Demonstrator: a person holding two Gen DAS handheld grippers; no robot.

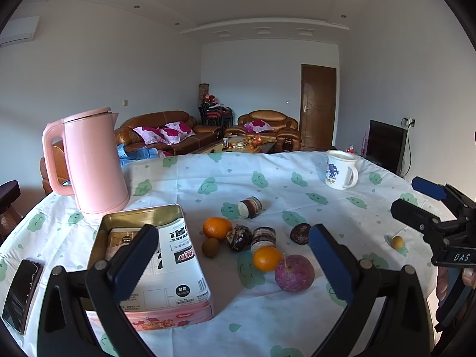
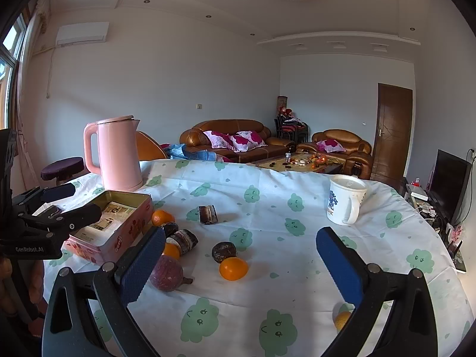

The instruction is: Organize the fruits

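Note:
Fruit lies scattered mid-table: two oranges (image 1: 217, 227) (image 1: 267, 258), a purple round fruit (image 1: 294, 273), a small brown fruit (image 1: 210, 247), dark mangosteen-like pieces (image 1: 239, 237) and a small yellow fruit (image 1: 397, 242) off to the right. An open tin box (image 1: 142, 223) with papers inside sits at the left. My left gripper (image 1: 235, 263) is open and empty above the fruit. My right gripper (image 2: 241, 261) is open and empty, with an orange (image 2: 233, 268) and the purple fruit (image 2: 166, 273) between its fingers' span. The right gripper also shows in the left wrist view (image 1: 428, 205).
A pink kettle (image 1: 92, 160) stands at the back left, a white mug (image 1: 340, 170) at the back right. A phone (image 1: 22, 291) lies at the left table edge. The tablecloth (image 2: 267, 196) is white with green clouds. Sofas and a TV lie beyond.

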